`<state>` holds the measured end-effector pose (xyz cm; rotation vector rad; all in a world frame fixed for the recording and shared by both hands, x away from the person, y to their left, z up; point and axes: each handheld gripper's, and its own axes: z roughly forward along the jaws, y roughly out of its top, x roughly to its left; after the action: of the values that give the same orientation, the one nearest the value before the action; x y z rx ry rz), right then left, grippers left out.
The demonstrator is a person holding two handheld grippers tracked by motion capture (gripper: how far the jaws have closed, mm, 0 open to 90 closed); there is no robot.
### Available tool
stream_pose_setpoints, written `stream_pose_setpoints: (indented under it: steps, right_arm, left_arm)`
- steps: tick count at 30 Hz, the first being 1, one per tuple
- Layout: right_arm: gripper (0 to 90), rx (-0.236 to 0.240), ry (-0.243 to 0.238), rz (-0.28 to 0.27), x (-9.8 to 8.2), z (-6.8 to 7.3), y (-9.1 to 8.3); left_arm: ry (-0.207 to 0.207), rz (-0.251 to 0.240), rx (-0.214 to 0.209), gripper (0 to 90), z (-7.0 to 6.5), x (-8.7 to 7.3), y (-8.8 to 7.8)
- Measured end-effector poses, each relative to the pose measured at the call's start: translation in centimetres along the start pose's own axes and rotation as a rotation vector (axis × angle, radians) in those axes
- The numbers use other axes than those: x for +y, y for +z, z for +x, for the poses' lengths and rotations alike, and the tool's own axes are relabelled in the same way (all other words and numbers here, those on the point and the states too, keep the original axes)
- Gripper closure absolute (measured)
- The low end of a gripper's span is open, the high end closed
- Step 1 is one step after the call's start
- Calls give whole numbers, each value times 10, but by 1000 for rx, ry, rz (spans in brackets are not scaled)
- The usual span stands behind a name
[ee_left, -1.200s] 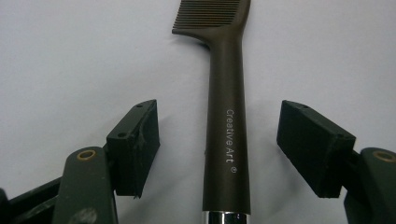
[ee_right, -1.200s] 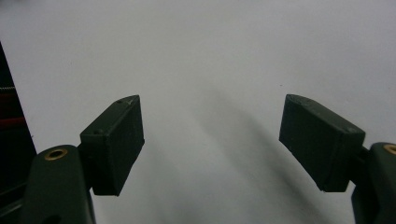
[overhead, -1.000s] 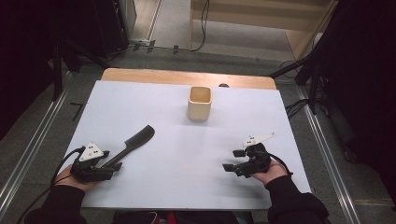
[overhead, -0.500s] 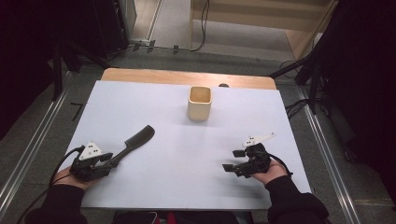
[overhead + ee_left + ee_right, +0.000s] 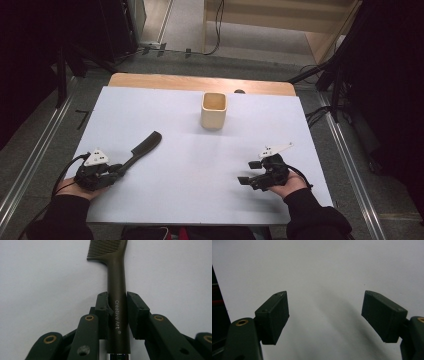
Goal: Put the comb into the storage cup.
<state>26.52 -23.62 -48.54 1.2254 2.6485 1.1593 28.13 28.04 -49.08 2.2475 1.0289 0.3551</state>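
Change since earlier frame: my left gripper [image 5: 114, 171] has just been closing its jaws around the comb [image 5: 142, 147] handle; a second ago they stood wide on either side of it. Both hands have kept their places, and the comb lies where it lay.

Left gripper: in the left gripper view the two pads [image 5: 102, 312] sit against the sides of the dark handle, which runs straight up between them. I read this as a grip, though the right pad's contact line is in shadow, so I cannot swear it presses fully.

Comb: black, flat on the white table sheet [image 5: 190, 200], left front area. Its toothed end points away from me, toward the middle of the table. White lettering shows on the handle between the pads.

Right gripper [image 5: 248, 180]: resting low over the sheet at right front, held in my right hand [image 5: 285, 182]. Its jaws stand wide apart with bare sheet between them; it holds nothing.

Container: one pale wooden cup [image 5: 214, 110], square with rounded corners, upright near the far middle of the sheet, well apart from both grippers and the comb.

Container contents: I see a bare pale inner wall from the high view; the bottom is not clear at this angle.
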Motion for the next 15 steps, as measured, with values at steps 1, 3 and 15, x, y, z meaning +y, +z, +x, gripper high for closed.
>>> stream_pose_setpoints:
  steps: [1,3,15]
  right_arm:
    - [203,0,-1,0,0,0,0]
    - [203,0,-1,1,0,0,0]
    - [203,2,-2,3,0,0,1]
  left_arm:
    - [-5,3,-3,727,0,0,0]
    - [-8,5,-4,728,1,1,0]
    - [-104,-17,-78,730,6,8,-6]
